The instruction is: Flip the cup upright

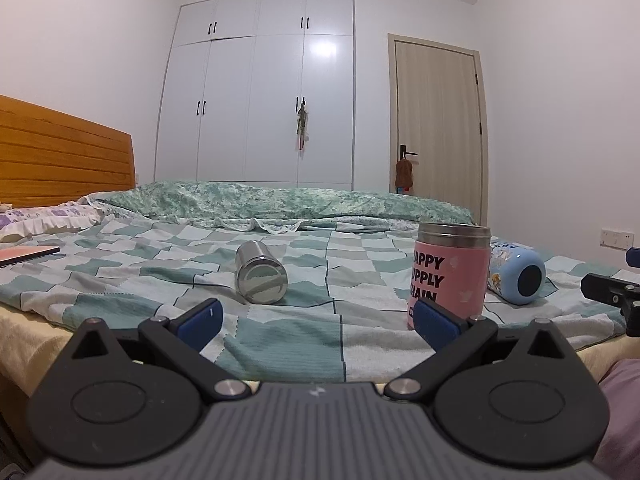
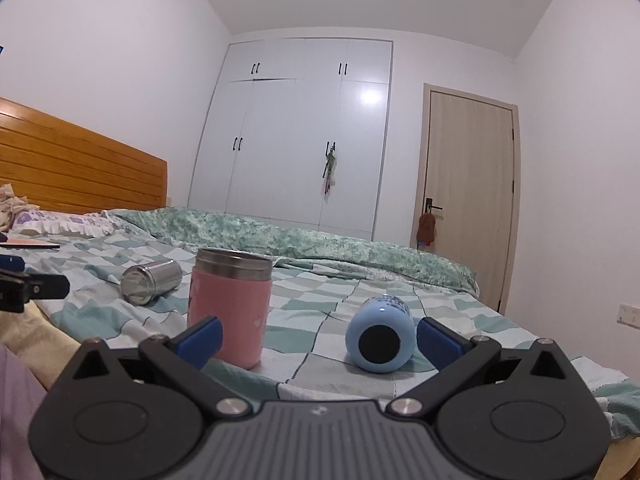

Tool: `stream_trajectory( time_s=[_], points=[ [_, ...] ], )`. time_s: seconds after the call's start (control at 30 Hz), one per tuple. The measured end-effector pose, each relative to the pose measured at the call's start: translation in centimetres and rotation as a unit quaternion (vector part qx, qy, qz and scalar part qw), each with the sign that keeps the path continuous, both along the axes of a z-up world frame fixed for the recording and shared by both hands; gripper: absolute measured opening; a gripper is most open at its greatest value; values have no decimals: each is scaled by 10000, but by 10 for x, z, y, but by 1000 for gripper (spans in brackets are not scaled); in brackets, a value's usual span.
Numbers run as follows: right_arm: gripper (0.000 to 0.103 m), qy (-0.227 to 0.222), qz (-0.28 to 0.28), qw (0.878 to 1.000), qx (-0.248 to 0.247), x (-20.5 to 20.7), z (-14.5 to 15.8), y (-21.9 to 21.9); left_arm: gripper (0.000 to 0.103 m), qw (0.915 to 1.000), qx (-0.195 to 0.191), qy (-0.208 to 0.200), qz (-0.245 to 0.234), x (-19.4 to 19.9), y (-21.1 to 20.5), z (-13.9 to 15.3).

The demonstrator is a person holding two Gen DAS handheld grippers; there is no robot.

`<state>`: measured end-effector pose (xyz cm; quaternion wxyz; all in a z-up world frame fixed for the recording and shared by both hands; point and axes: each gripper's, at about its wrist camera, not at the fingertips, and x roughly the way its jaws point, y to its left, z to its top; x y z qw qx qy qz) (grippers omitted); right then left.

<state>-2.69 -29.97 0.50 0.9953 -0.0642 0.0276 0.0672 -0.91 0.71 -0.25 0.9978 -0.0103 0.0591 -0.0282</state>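
Lying on its side beside the pink cup (image 2: 228,308), base toward the right gripper (image 2: 318,340), blue cup (image 2: 380,340); both jaws wide, left gripper (image 1: 316,320) farther.

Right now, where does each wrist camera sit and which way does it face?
Left wrist view: low at the bed's near edge, facing the wardrobe; the steel cup lies ahead; the left hand-held gripper shows open.
Right wrist view: further right, same heading; the blue cup lies on its side between the open fingers of the right hand-held gripper.
Shared: the upright pink cup, both lying cups, wardrobe and door; each view catches the other gripper at its edge.
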Motion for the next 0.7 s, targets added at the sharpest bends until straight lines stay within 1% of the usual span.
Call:
stream_trajectory(
  time_s=[0.7],
  points=[
    [103, 32, 2, 10000, -41, 0, -1, 2, 103, 10000, 8, -15, -20, -1, 0, 0]
  ],
)
